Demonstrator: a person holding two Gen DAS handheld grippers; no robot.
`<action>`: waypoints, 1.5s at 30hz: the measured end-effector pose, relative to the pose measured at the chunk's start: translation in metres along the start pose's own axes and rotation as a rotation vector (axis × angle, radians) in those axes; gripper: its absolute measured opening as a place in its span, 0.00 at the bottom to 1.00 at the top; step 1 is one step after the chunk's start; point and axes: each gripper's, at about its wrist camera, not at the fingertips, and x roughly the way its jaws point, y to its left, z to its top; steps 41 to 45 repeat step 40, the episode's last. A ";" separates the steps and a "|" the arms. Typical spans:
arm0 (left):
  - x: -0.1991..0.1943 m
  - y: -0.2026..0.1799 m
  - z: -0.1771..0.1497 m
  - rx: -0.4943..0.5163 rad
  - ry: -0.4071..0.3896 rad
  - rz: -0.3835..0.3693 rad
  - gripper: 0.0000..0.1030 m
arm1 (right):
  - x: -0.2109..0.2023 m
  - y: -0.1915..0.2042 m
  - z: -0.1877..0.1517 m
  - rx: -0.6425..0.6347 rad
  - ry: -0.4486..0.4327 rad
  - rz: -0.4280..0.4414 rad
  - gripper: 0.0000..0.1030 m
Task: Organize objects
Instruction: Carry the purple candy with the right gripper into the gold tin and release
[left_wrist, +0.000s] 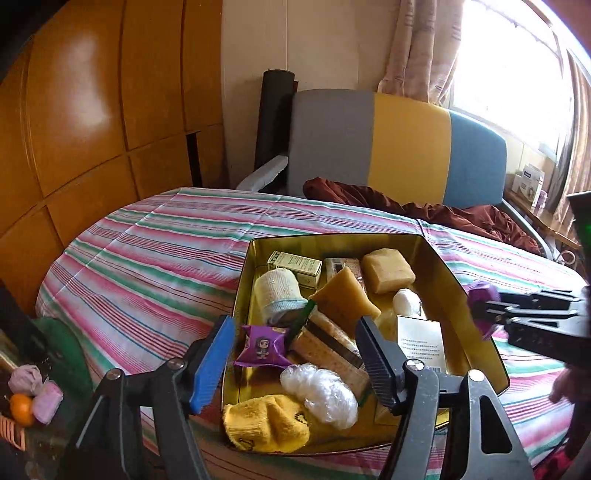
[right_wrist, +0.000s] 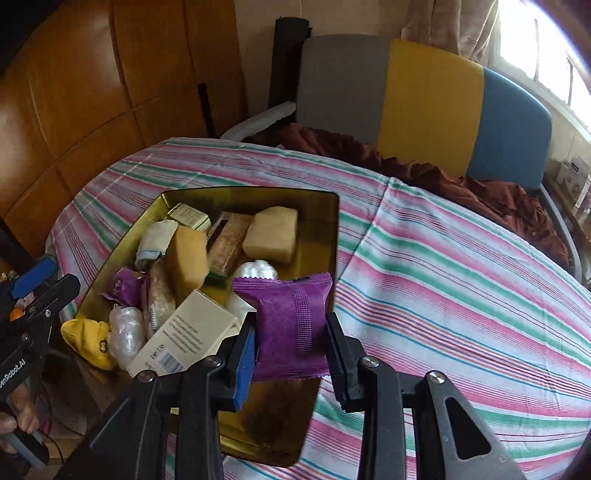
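The right gripper (right_wrist: 290, 347) tilted downward over the near right corner of the gold tin (right_wrist: 334, 236), clamped on a purple packet (right_wrist: 291, 325). The left gripper (left_wrist: 295, 354) angled down above the tin's near left side, jaws apart, empty, over a second purple packet (left_wrist: 263, 346) in the tin.

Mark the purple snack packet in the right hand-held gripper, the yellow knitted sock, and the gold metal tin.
purple snack packet (right_wrist: 291, 325), right wrist view, middle of its ribbed seam face.
yellow knitted sock (left_wrist: 266, 422), left wrist view, centre of the fabric.
gold metal tin (left_wrist: 436, 258), left wrist view, inner right wall.
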 end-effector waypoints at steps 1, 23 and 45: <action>-0.001 0.001 0.000 -0.003 0.000 0.002 0.70 | 0.005 0.005 0.001 -0.003 0.010 -0.003 0.33; -0.017 0.006 -0.007 -0.039 0.007 0.095 1.00 | 0.027 0.020 -0.019 0.045 0.057 -0.050 0.37; -0.035 -0.007 -0.014 -0.048 -0.038 0.130 0.99 | -0.017 0.024 -0.039 0.062 -0.063 -0.082 0.37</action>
